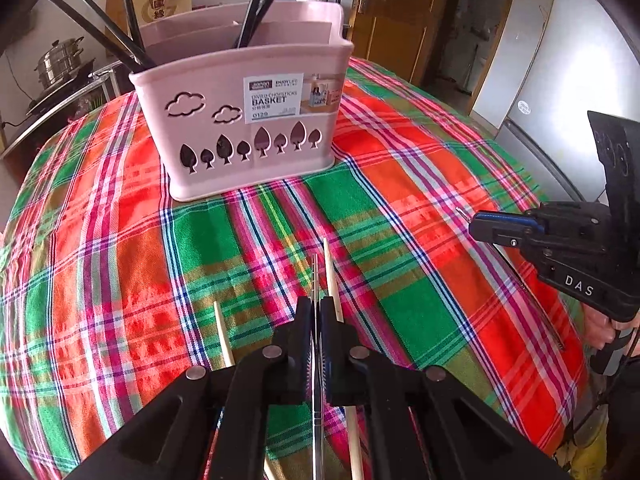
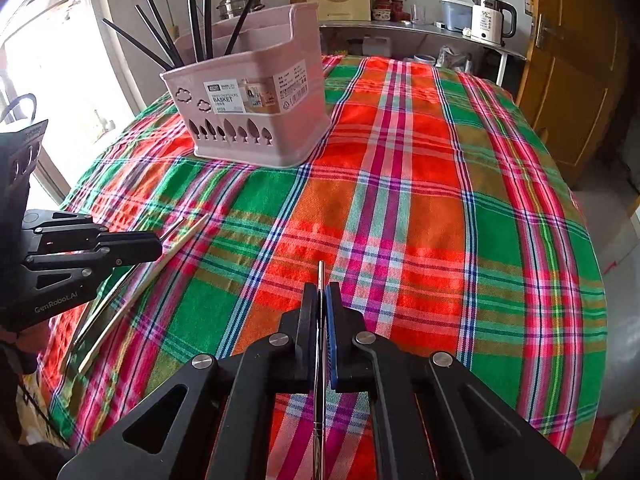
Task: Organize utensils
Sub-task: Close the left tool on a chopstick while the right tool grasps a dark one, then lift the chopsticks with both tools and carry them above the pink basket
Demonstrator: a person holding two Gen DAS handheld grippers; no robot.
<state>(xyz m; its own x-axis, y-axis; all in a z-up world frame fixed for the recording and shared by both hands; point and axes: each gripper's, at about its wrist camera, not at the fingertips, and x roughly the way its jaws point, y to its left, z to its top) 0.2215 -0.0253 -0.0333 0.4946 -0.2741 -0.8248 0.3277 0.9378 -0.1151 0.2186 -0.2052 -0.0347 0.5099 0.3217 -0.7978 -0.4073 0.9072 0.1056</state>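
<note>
Near the front edge of the plaid tablecloth, you had both claws clamped tight, each on one thin metal chopstick. Your left gripper pinched its metal chopstick with the tip poking out ahead of the jaws, while two wooden chopsticks lay on the cloth just beside it. Your right gripper held the second metal chopstick the same way, apart from the others. The pink basket stood toward the far edge, black chopsticks already upright in its back compartments. To do this step well, I judge you should have lifted straight up first so the wooden pair stayed put, then tipped each stick upright over one compartment before letting go, keeping both metal sticks together and clear of the basket's rim.
</note>
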